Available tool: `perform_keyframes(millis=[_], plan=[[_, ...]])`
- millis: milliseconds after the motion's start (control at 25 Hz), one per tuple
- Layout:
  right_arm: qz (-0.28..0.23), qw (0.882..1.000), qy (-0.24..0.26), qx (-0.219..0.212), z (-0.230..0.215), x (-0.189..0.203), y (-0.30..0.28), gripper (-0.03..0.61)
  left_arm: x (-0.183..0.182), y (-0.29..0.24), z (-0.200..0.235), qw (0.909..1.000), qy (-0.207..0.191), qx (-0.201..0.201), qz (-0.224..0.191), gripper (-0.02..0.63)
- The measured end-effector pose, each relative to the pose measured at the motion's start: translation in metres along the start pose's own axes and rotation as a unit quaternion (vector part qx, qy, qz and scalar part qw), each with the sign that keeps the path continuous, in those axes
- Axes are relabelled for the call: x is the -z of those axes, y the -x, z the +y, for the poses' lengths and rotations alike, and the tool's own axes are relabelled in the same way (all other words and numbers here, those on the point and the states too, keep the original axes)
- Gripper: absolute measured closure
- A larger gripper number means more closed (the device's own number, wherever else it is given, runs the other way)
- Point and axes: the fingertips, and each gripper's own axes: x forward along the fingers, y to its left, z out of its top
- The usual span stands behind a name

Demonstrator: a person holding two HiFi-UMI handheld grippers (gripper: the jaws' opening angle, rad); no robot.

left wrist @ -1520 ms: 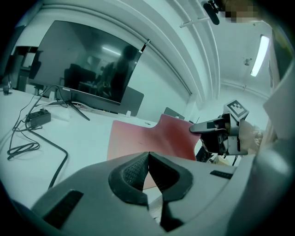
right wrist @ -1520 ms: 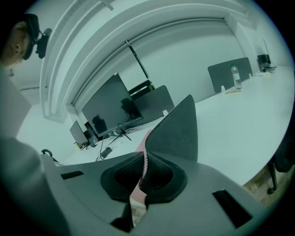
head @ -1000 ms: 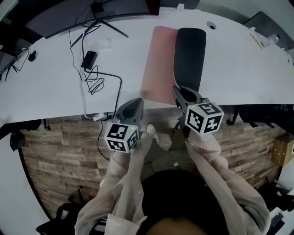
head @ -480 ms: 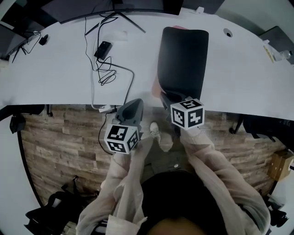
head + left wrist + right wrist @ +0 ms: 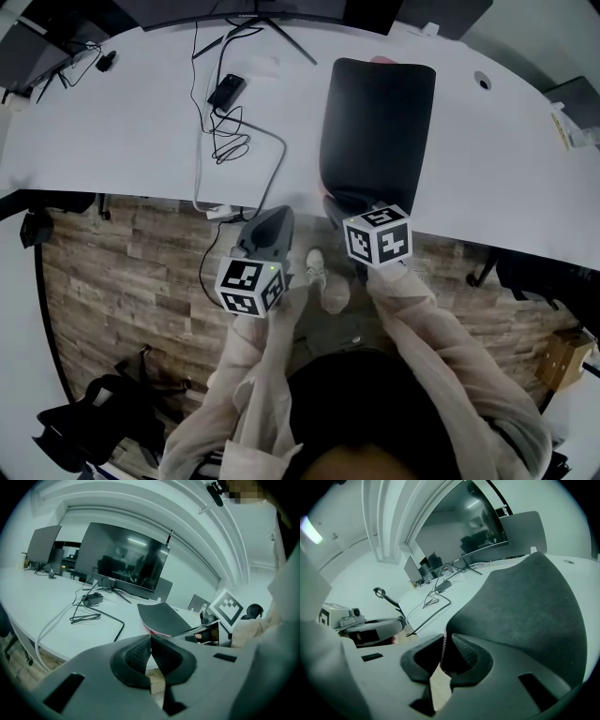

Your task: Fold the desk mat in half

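Note:
The desk mat (image 5: 375, 122) lies on the white desk (image 5: 112, 131), doubled over with its black underside up. A sliver of its pink face (image 5: 380, 59) shows at the far end. My right gripper (image 5: 339, 204) is at the mat's near edge by the desk front. In the right gripper view the mat (image 5: 525, 606) runs down between the jaws of that gripper (image 5: 446, 648), which are opening while the stitched edge still sits between the pads. My left gripper (image 5: 272, 220) hangs off the desk front left of the mat, shut with nothing in it (image 5: 151, 641).
A black power adapter (image 5: 228, 91) with looped cables lies left of the mat, and one cable runs to the desk's front edge. A monitor stand (image 5: 267, 23) is at the back. A round grommet (image 5: 483, 82) sits right of the mat. Wood floor lies below the desk.
The black half of the mat has swung left and down over the pink half, which is now almost covered. My right gripper moved left with the edge. The left gripper barely moved.

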Motion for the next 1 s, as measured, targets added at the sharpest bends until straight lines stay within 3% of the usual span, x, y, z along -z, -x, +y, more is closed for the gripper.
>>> perform_keyframes(millis=[320, 640, 1000], plan=[[-0.011, 0.998, -0.022, -0.065, 0.016, -0.008, 0.012, 0.363, -0.014, 0.002, -0.01, 0.9996, -0.007, -0.022, -0.016, 0.588], [-0.027, 0.993, -0.025, -0.111, 0.006, -0.029, 0.059, 0.305, -0.027, -0.002, -0.032, 0.9985, -0.014, -0.044, -0.027, 0.587], [-0.078, 0.991, -0.011, -0.105, -0.04, -0.06, 0.132, 0.305, -0.055, -0.027, -0.084, 0.9972, -0.036, -0.041, -0.051, 0.588]])
